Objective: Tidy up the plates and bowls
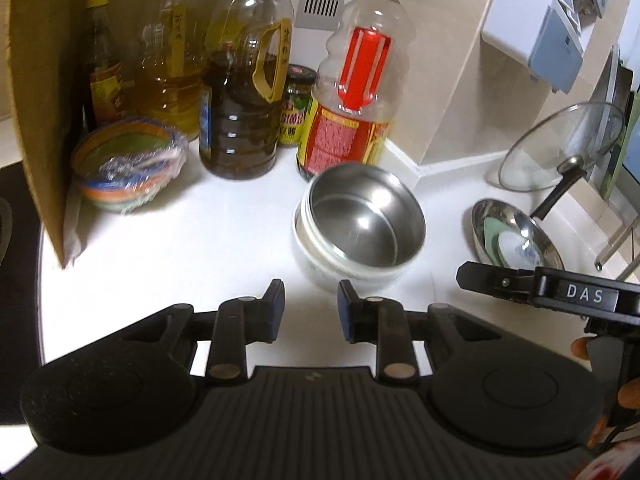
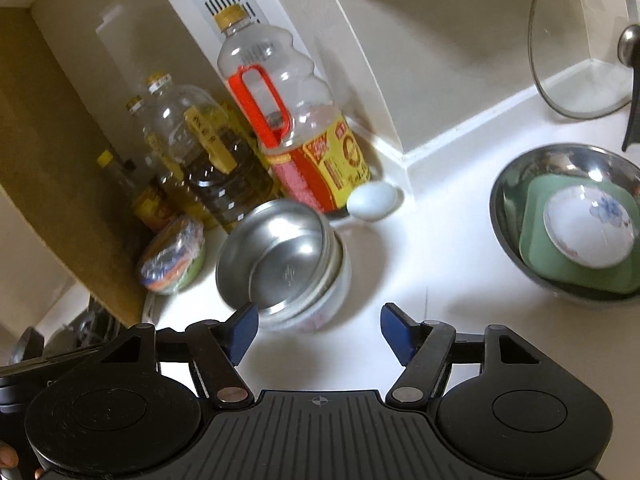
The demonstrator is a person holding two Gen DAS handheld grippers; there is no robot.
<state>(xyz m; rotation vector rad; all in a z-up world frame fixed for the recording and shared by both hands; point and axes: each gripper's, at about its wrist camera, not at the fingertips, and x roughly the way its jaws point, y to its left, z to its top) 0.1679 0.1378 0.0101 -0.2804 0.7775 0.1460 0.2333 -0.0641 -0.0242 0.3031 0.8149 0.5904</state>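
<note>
The counter (image 2: 440, 264) was white, and the biggest vessel on it was the steel basin (image 2: 504, 200) at the right, which held a green plate (image 2: 536, 248) with a small white bowl (image 2: 588, 228) on top. Left of it, well apart, a steel bowl (image 2: 280, 256) sat tilted in a white bowl (image 2: 336, 300), just in front of the oil bottles (image 1: 240, 92) along the wall. By my judgement the step in hand was gathering the bowls into stacks: the tilted pair looked only half nested, and the next move called for seating the steel bowl level or carrying the pair toward the basin. The right gripper (image 2: 316, 330) hung just before that pair with jaws spread wide and nothing between them, one finger beside the steel rim. The left gripper (image 1: 311, 304) waited nearer the counter edge, jaws parted more narrowly and likewise empty. In the way stood the red-handled bottle (image 2: 296, 140) close behind the pair, a wrapped bowl (image 1: 128, 164) to the left by a cardboard sheet (image 1: 44, 100), a glass lid (image 1: 560, 148) leaning on the wall, and, smallest, a pale egg (image 2: 372, 196) that could roll if nudged.
</note>
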